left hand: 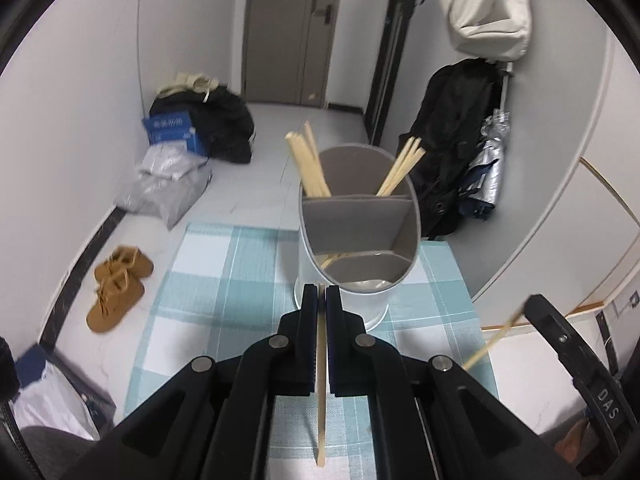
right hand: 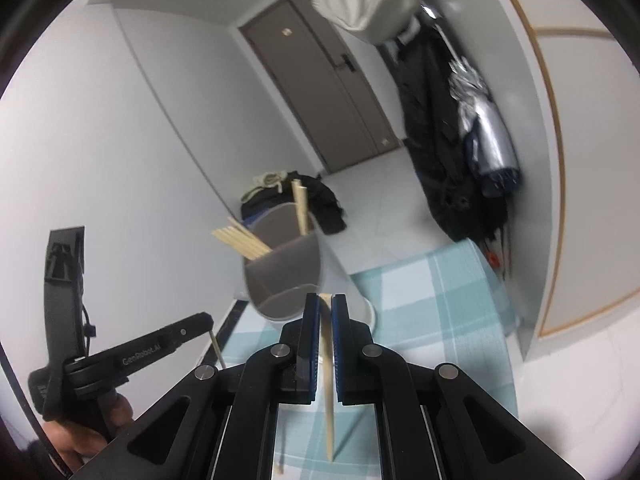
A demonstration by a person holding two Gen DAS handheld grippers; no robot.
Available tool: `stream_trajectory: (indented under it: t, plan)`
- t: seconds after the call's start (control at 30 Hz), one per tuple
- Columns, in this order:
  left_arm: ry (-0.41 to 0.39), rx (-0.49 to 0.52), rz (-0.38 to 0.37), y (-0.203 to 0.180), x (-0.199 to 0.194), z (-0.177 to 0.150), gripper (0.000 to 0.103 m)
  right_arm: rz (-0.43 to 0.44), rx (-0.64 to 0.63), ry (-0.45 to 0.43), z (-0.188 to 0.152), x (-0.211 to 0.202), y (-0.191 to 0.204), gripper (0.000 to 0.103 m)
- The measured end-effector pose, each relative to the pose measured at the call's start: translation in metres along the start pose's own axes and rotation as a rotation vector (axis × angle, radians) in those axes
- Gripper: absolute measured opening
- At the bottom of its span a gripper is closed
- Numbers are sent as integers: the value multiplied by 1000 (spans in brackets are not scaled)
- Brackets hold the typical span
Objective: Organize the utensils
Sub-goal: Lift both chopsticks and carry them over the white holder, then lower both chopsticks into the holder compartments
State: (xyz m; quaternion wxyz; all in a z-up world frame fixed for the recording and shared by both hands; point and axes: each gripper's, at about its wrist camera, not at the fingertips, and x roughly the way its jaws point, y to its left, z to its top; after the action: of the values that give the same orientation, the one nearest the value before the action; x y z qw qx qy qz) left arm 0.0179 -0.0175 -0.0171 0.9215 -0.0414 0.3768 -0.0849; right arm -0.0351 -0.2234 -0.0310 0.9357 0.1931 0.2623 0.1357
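Note:
A grey oval utensil holder (left hand: 360,236) with divided compartments stands on a blue checked mat (left hand: 224,276); several wooden chopsticks (left hand: 308,164) lean in its far compartments. My left gripper (left hand: 321,292) is shut on a single wooden chopstick (left hand: 321,392) that hangs down between its fingers, just in front of the holder. In the right wrist view, my right gripper (right hand: 326,300) is shut on another wooden chopstick (right hand: 328,380), held near the holder (right hand: 284,268). The left gripper (right hand: 204,320) shows at the left there, a hand around its handle, chopstick tip (right hand: 216,346) below it.
The table ends just beyond the holder, with floor below. On the floor lie brown shoes (left hand: 118,290), a plastic bag (left hand: 168,184) and dark bags (left hand: 216,120). Black clothing (left hand: 452,140) and an umbrella (left hand: 484,164) hang at the right wall. A closed door (left hand: 288,32) is behind.

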Motion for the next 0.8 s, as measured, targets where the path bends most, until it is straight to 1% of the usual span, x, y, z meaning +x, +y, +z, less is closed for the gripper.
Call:
stream_trajectory:
  t: [0.13,0.33,0.43,0.63,0.8]
  plan:
    - [-16,16,-18,1,-7,-1,0,5,-91,-8,-5,0,20,5]
    - [-20,43,-47,2,-19,3,0,8,-184,-15,-11,2,43,5]
    - [-18,69,-54,0,-23,4,0,10,-194,-17,-12,2,47,5]
    - [-14,91,-79,0,-29,10,0,17,-210,-4,-13,7,61,5]
    - [-24,65,-110,3,-34,24,0,1,-240,-22,-7,9,70,5]
